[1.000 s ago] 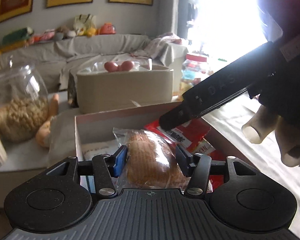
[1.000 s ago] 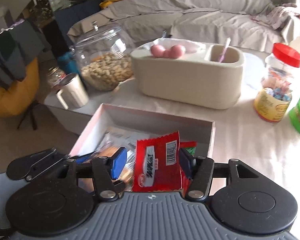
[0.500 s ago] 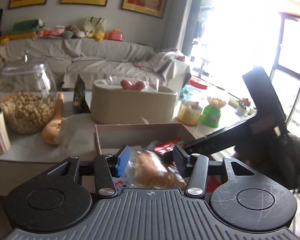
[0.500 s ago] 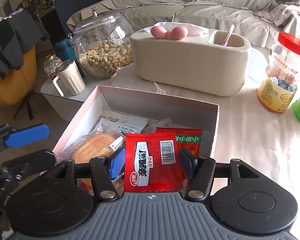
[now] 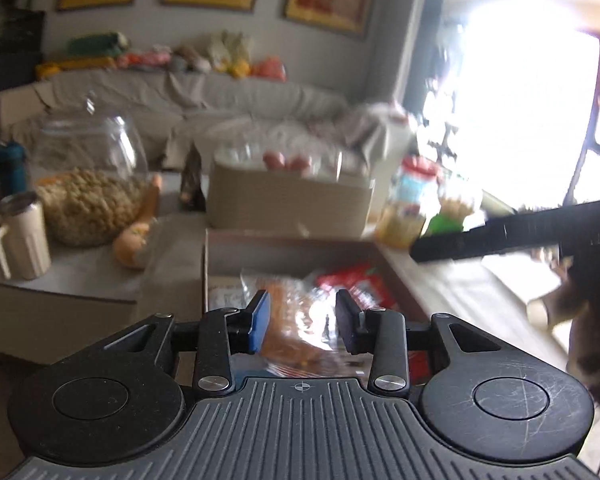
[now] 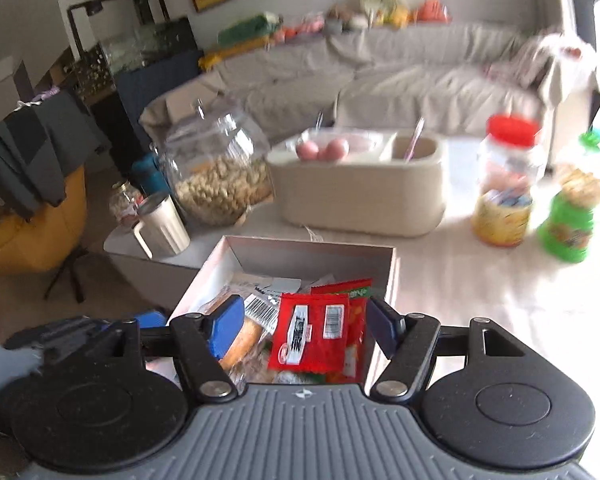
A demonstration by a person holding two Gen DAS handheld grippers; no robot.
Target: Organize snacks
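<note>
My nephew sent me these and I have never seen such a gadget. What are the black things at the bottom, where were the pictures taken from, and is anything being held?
No robot here: a person holds a two-finger tool in each hand, with a camera looking forward along its fingers. One picture comes from the left gripper, the other from the right gripper. Both are open and hold nothing. Below them is an open box of snacks, with a wrapped bun and a red packet on top. Behind it on the table stand a peanut jar, a mug, a beige container, a red-lidded jar and a green bottle. The pictures are blurred.
</note>
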